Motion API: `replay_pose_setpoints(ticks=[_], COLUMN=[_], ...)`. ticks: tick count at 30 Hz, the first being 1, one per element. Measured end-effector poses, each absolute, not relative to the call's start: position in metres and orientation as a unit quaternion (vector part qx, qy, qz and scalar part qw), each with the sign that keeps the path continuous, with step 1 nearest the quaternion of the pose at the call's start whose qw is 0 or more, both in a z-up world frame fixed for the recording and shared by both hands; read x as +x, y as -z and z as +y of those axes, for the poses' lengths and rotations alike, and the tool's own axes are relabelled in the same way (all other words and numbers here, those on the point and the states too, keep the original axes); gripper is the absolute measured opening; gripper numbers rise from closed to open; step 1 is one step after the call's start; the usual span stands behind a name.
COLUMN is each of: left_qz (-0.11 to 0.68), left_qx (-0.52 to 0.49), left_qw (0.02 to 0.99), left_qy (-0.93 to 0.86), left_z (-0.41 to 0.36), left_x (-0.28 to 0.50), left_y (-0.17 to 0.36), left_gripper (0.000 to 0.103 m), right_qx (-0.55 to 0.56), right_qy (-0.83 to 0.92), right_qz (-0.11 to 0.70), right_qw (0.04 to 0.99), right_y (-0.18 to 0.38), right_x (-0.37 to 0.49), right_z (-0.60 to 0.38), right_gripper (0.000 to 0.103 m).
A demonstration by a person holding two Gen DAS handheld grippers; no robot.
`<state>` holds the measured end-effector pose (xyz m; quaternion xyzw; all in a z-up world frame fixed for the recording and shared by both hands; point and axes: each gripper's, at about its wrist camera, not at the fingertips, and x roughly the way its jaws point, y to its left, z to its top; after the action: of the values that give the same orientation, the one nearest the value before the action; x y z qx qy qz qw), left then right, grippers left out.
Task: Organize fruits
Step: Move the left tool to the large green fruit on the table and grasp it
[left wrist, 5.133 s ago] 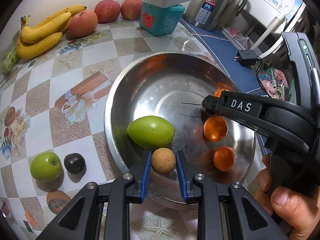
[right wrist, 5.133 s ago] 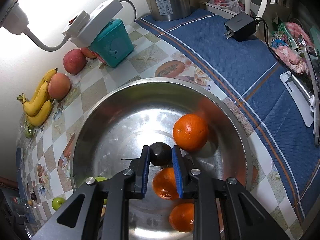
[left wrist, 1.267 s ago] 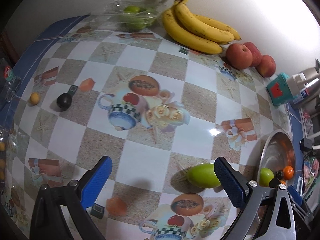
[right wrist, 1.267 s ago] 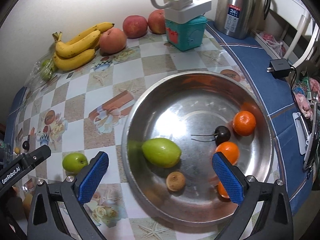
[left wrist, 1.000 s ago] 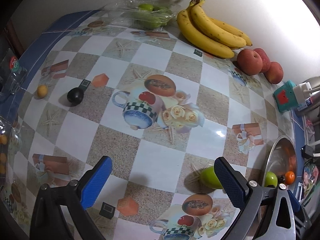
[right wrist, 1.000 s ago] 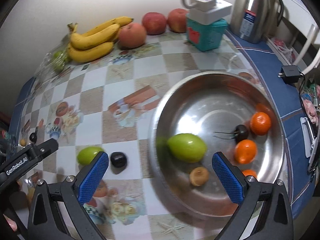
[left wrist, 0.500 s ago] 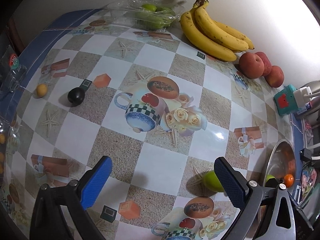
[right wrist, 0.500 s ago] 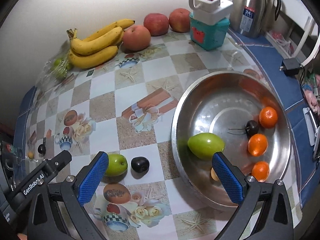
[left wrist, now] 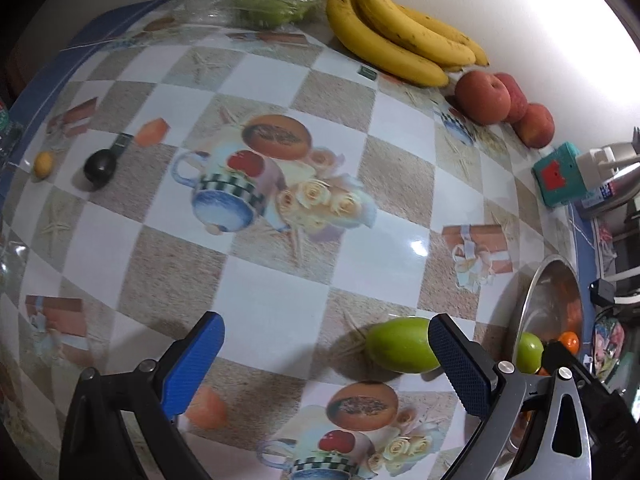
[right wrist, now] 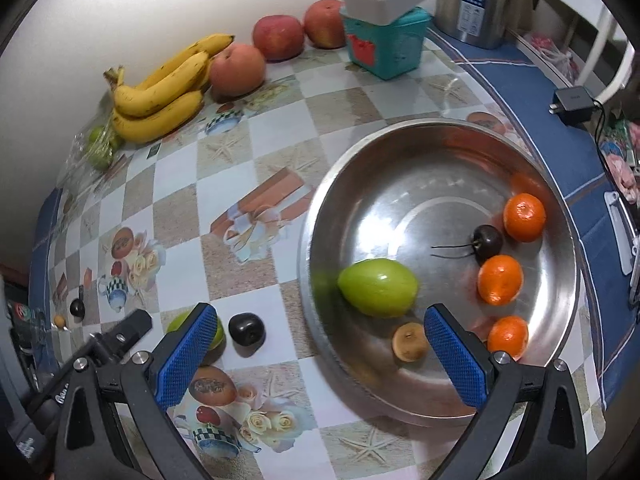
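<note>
Left tool (left wrist: 324,360): spread wide, empty, hovering low over the desk (left wrist: 280,304).
Right tool (right wrist: 316,352): also spread wide, empty, above the bowl's near-left rim.
Target, my guess: green fruit (left wrist: 400,345) on the desk, just left of the steel bowl (right wrist: 440,152).
Key relation: it lies ahead and right of my left tool, touching its right pad in view, long axis crosswise.
Nearer hand: left.
Dark plum (right wrist: 246,329): just beside it, between fruit and bowl.

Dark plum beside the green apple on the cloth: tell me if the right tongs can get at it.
Probably yes. The dark plum lies uncovered between the green apple and bowl, and the right tongs are open.
</note>
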<state>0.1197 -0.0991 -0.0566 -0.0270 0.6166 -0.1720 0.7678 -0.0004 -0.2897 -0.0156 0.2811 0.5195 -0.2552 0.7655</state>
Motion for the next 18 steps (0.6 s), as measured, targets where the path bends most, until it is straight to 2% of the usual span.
replay_pose_setpoints(ticks=[18], left_qz=[0.608], left_qx=[0.046], left_qw=[0.764], left_qy=[0.21], left_z=[-0.147], left_x=[0.104], left_y=[0.066], left_gripper=[0.102], right_qx=[0.342], right_qy=[0.273], right_qz=[0.499], right_qw=[0.748], right_y=[0.015], right_x=[-0.019], right_z=[-0.315], right_gripper=[0.103])
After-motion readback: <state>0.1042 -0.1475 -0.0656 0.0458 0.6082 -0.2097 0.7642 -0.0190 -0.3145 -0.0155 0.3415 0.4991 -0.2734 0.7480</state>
